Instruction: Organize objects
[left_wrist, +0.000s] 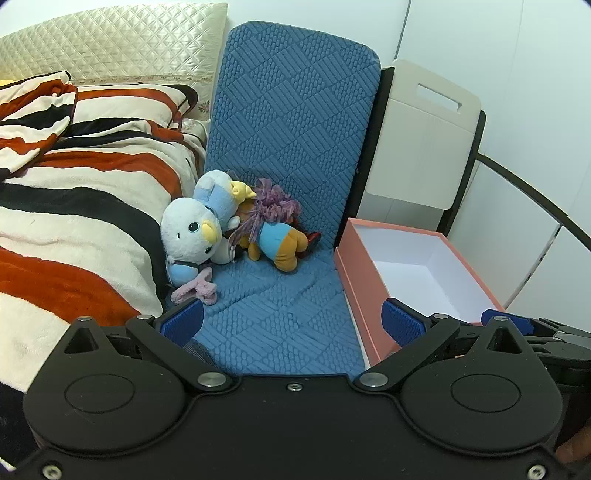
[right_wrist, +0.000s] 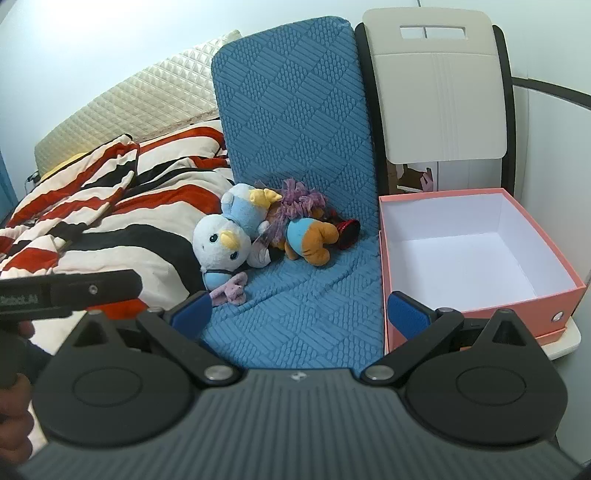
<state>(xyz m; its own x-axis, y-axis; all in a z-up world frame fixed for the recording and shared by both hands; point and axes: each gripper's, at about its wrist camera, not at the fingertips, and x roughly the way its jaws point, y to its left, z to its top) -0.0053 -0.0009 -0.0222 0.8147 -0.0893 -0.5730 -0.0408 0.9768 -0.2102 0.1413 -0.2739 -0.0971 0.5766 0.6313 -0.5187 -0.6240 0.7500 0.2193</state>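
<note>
Several plush toys lie in a heap on a blue textured mat (left_wrist: 280, 306) (right_wrist: 303, 306): a white-and-blue penguin (left_wrist: 192, 232) (right_wrist: 221, 240), a second light-blue penguin (left_wrist: 218, 195) (right_wrist: 242, 206), a doll with purple yarn hair (left_wrist: 273, 205) (right_wrist: 299, 201), and an orange-and-blue plush (left_wrist: 280, 243) (right_wrist: 310, 236). An empty pink box (left_wrist: 417, 273) (right_wrist: 476, 254) with a white inside stands to their right. My left gripper (left_wrist: 291, 319) and right gripper (right_wrist: 299, 314) are both open over the mat, short of the toys, with nothing between their blue pads.
A striped red, black and cream blanket (left_wrist: 74, 206) (right_wrist: 122, 206) covers the bed at the left, under a quilted headboard (left_wrist: 110, 40). A beige folding chair back (left_wrist: 424, 133) (right_wrist: 436, 85) stands behind the box. The other gripper's black body (right_wrist: 70, 290) crosses the right view's left edge.
</note>
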